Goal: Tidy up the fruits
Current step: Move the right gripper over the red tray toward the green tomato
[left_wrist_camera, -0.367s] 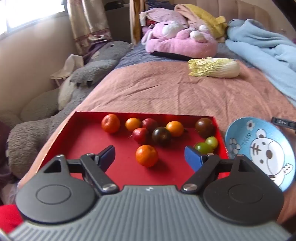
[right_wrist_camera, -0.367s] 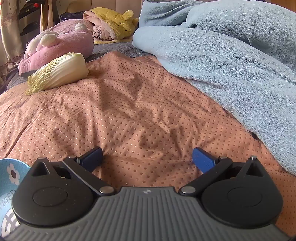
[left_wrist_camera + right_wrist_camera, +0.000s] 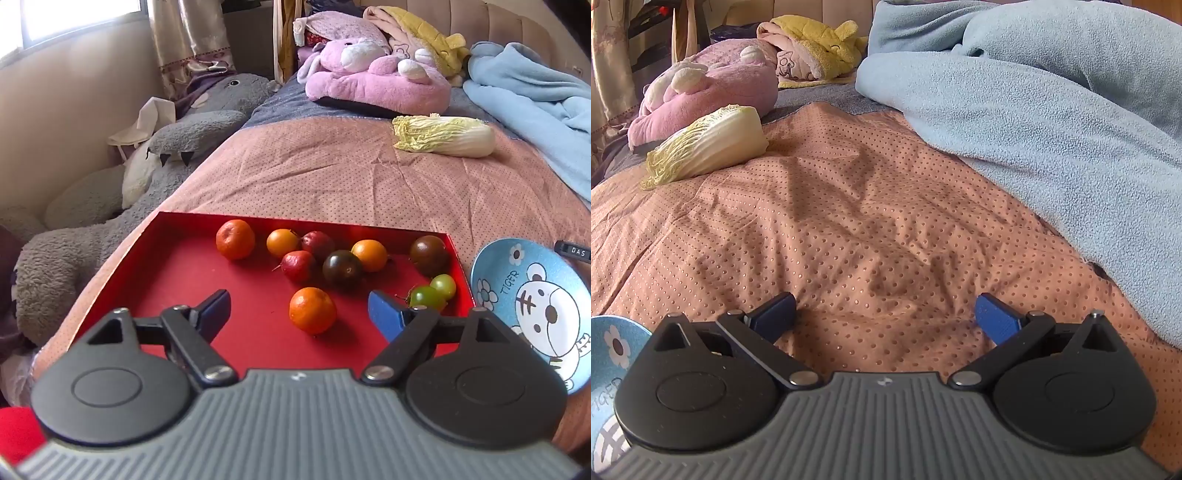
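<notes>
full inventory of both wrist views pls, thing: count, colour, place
tray: 1, red, on the bedspread, near
orange fruits: 4, orange, in the tray; one nearest the left tool
small red fruits: 2, dark red, tray centre
dark tomatoes: 2, brownish, tray centre and far right corner
green tomatoes: 2, green, tray right edge
plate: 1, blue with bear print, right of the tray
cabbage: 1, pale yellow-green, farther up the bed
bedspread: 1, dotted salmon
blanket: 1, light blue, right side
pink plush: 1, at the headboard
yellow plush: 1, behind the pink one
grey plush: 1, left of the bed
left tool: open, over the tray
right tool: open, over bare bedspread
</notes>
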